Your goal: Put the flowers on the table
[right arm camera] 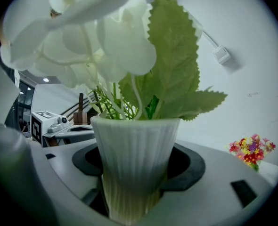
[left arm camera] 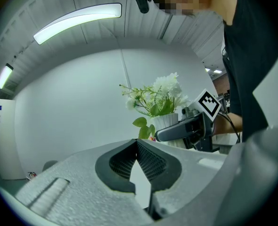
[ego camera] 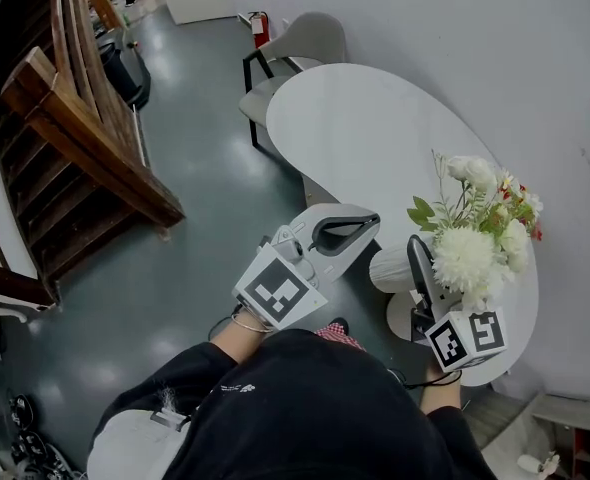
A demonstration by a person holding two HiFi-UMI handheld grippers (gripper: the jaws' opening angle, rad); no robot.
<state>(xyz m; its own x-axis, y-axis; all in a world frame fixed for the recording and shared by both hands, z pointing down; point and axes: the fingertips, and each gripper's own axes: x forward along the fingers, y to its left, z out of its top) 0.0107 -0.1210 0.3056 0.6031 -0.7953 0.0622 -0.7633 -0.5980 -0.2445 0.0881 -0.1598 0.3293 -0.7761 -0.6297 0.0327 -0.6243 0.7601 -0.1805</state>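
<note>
- The right gripper [right arm camera: 139, 157] has its jaws clamped on a white ribbed vase [ego camera: 390, 268], one jaw on each side of its lower half.
- The vase stands upright, with white flowers [ego camera: 475, 253] and green leaves rising from it.
- In the head view the vase sits at the lower right of the frame, by the near edge of the white table [ego camera: 375, 128]. It may be just off the top; the angle leaves this unclear.
- The left gripper [left arm camera: 137, 142] is at centre frame, left of the vase and apart from it. Its jaws meet at the tips with nothing between them.
- A grey chair [ego camera: 310, 43] stands at the table's far end, top centre.
</note>
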